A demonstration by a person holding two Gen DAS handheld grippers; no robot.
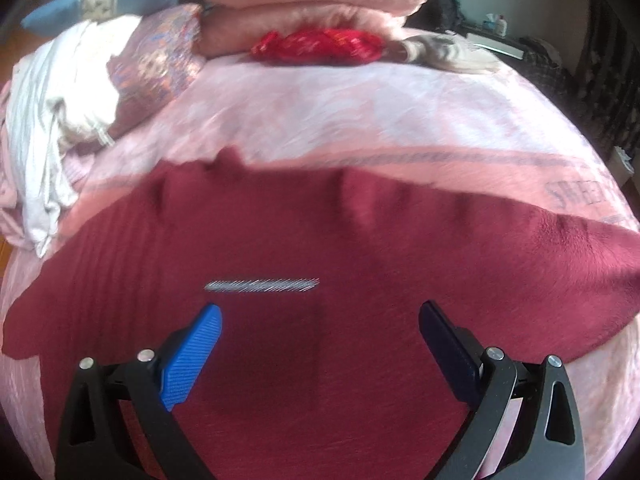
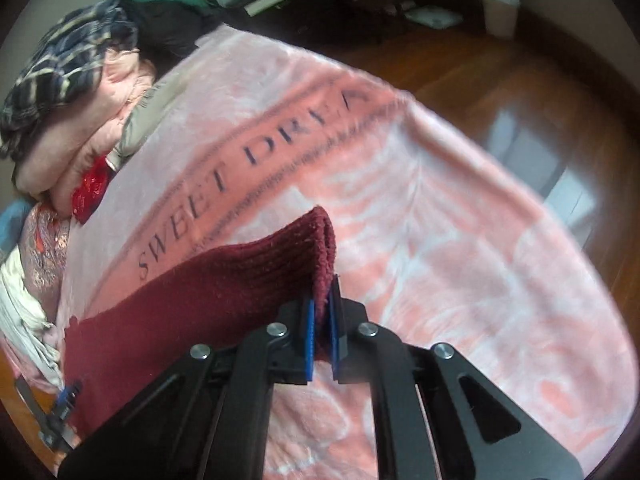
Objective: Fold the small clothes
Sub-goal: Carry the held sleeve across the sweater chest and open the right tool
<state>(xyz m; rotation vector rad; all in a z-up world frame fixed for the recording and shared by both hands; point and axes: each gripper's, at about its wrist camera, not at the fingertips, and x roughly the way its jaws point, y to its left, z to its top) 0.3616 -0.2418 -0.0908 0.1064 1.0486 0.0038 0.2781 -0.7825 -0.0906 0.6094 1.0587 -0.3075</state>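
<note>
A dark red knit garment (image 1: 320, 240) lies spread on the pink blanket (image 1: 360, 112), with a small silver stripe on it. My left gripper (image 1: 320, 312) is open, its blue fingers (image 1: 196, 344) hovering just above the garment's near part. In the right wrist view my right gripper (image 2: 323, 300) is shut on a folded edge of the dark red garment (image 2: 240, 280), lifting it off the pink "SWEET DREAMS" blanket (image 2: 440, 240). The left gripper shows small at the lower left of the right wrist view (image 2: 60, 412).
A stack of pink folded blankets (image 1: 304, 4), a bright red cloth (image 1: 320, 44), a white garment pile (image 1: 56, 120) and a patterned pillow (image 1: 160, 60) line the bed's far side. The wooden floor (image 2: 520, 92) lies beyond the bed's edge.
</note>
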